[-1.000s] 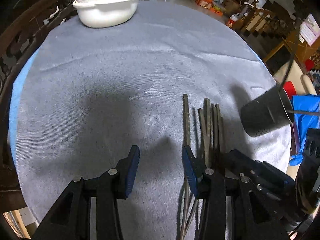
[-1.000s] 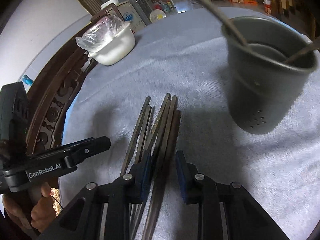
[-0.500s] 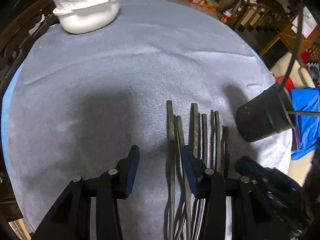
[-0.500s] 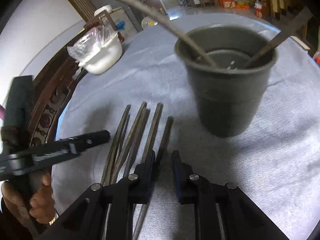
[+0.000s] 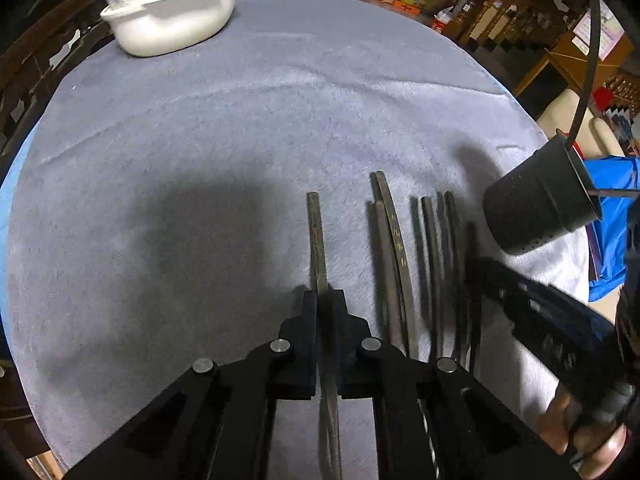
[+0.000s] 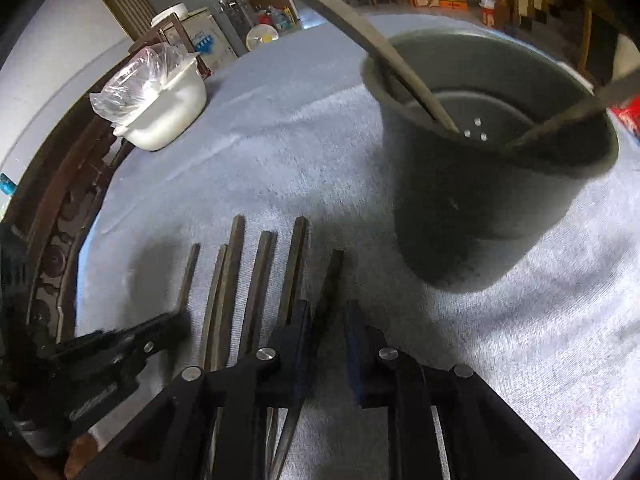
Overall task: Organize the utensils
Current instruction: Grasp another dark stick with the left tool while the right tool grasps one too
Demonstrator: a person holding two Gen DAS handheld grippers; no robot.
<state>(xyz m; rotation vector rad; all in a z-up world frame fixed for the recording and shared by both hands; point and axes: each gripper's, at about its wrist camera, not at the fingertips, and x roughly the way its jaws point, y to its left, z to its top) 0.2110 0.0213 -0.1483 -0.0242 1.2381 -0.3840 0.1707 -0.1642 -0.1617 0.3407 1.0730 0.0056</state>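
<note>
Several dark chopsticks (image 5: 394,264) lie side by side on the grey cloth. My left gripper (image 5: 325,300) is shut on the leftmost chopstick (image 5: 316,236), which still lies on the cloth. In the right wrist view my right gripper (image 6: 328,312) straddles the rightmost chopstick (image 6: 334,276). Its jaws are closing, with a gap still showing at the right pad. A dark perforated holder cup (image 6: 480,220) stands just beyond to the right, with two chopsticks leaning inside it. The same cup (image 5: 536,204) sits at the right edge of the left wrist view.
A white bowl (image 5: 172,20) with a plastic bag in it stands at the far left of the round table (image 5: 160,160). Carved wooden chair backs (image 6: 60,220) border the left side. A hand (image 5: 588,432) grips the right gripper's handle near the table edge.
The left jaws have shut on the leftmost chopstick. The right jaws have narrowed around the rightmost chopstick, and the cup now looms closer in the right view.
</note>
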